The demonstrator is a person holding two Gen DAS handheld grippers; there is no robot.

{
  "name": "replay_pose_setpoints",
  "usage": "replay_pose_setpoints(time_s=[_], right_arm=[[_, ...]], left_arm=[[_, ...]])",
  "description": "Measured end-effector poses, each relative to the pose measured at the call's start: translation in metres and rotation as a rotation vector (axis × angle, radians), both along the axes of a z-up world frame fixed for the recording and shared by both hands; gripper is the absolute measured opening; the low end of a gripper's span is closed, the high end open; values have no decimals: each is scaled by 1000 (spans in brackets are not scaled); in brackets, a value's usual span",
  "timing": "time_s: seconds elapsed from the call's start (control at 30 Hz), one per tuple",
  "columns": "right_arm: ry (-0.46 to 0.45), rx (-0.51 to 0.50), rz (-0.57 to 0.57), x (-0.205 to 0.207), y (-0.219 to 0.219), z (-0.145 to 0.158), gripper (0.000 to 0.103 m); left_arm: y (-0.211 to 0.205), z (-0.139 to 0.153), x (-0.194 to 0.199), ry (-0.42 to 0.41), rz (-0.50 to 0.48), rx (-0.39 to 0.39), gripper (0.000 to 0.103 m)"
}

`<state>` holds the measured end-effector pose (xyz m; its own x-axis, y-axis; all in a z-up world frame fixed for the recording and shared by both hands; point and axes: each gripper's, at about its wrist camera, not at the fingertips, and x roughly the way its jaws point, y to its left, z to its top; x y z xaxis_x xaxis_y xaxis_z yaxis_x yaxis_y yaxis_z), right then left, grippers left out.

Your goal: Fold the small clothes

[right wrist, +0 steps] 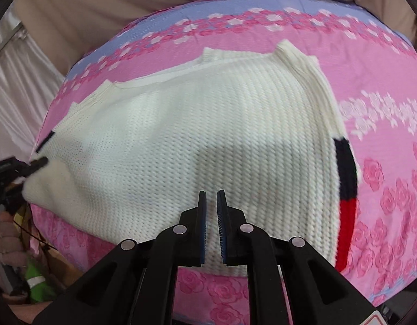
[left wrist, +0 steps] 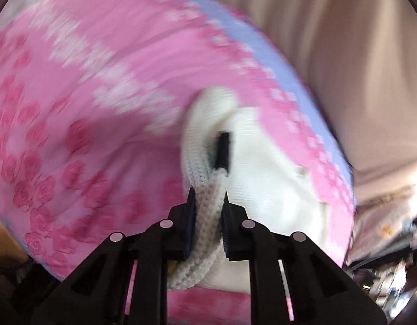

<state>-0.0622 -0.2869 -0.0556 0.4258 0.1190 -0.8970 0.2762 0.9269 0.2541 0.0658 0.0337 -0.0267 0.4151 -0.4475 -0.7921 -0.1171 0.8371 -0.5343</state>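
- Pink bedspread printed with darker pink roses and bands of small white blossoms, spread over the whole work surface.
- Lavender border along the far edge of that spread, trimmed with a row of pink and white flowers.
- Beige curtain in soft vertical folds behind the bed, blurred in the left wrist view.
- White pleated fabric hanging at the left, beside the curtain.
- Green item with a pale stripe low at the left edge, below the bedspread; too small to identify.
- Blurred clutter at the right edge past the spread; indistinct.
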Motion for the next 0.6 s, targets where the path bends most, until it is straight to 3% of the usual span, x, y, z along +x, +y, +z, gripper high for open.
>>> replay_pose_setpoints(time_s=[0.17, 0.3, 0.43, 0.6], right_arm=[[-21, 25, -19, -13, -16, 0, 11], [-33, 46, -48, -27, -35, 0, 11], [-58, 42, -36, -29, -40, 9, 12], [-106, 40, 83, 16, -10, 26, 12]], left_arm=[[-91, 66, -6, -167, -211, 19, 15], [-138, 68, -4, -168, -264, 24, 15], [-136, 60, -3, -137, -225, 40, 15], [-87, 63, -10, -137, -108, 52, 15]])
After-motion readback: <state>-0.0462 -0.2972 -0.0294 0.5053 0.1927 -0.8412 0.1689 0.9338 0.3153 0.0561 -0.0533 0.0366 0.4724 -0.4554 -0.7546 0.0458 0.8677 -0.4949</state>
